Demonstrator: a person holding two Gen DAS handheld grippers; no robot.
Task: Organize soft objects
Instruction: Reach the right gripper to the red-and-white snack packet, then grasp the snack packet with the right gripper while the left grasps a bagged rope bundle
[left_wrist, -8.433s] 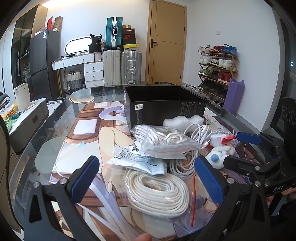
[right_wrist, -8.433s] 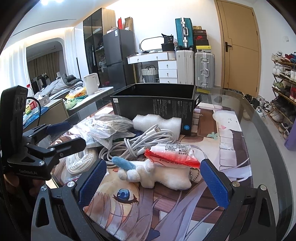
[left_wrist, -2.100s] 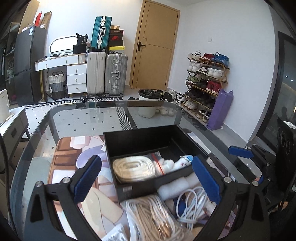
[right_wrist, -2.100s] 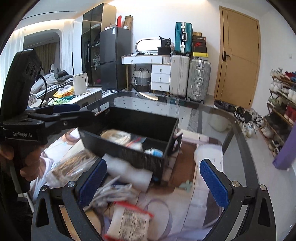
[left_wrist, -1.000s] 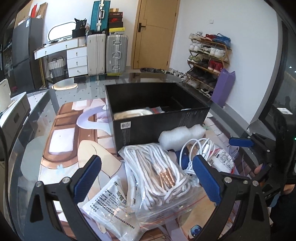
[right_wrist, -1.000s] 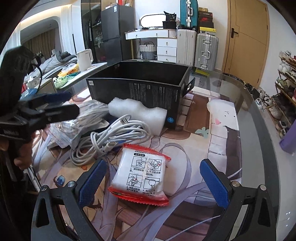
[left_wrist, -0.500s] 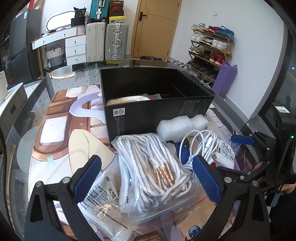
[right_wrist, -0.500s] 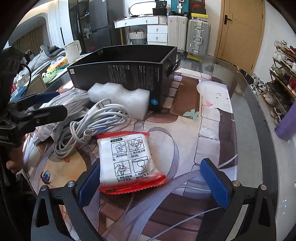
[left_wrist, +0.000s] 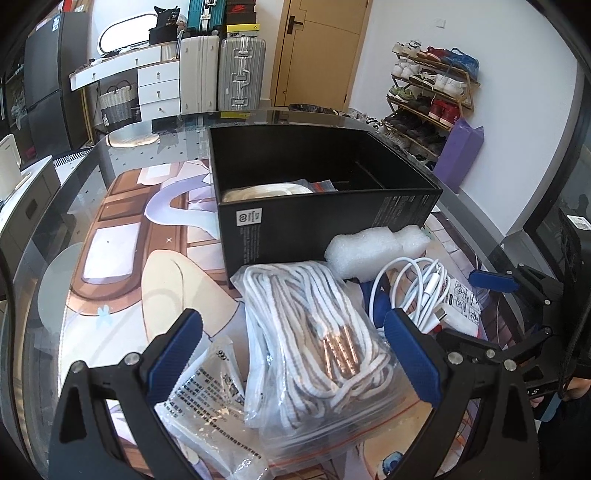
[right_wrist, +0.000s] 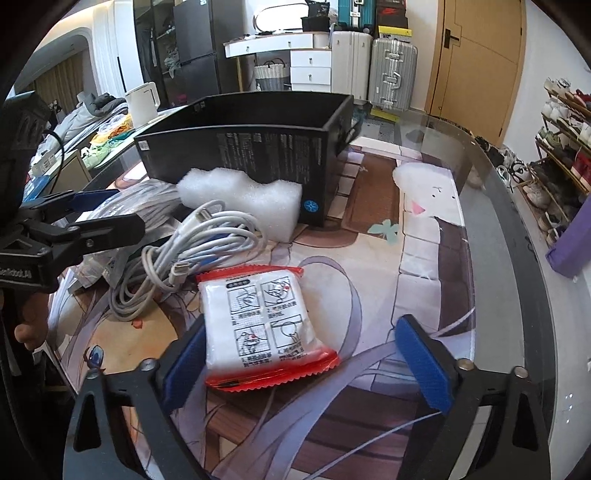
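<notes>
White foam block (right_wrist: 240, 197) touches black box (right_wrist: 258, 155).

The tall black cardboard box (left_wrist: 325, 221) hides most of its contents behind its near wall; only the top of a cream coiled cord (left_wrist: 267, 192) shows. The clear printed plastic packet (left_wrist: 218, 413) is cut off by the bottom edge.

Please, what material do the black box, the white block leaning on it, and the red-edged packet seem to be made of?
Black box: likely matte printed cardboard; thin straight walls, small print and a label.
White block: looks like soft foam; bubbly, slightly translucent surface, wavy top.
Red-edged packet: glossy plastic film; it shines, has crimped serrated ends and printed pictograms. Its white contents cannot be identified.
</notes>
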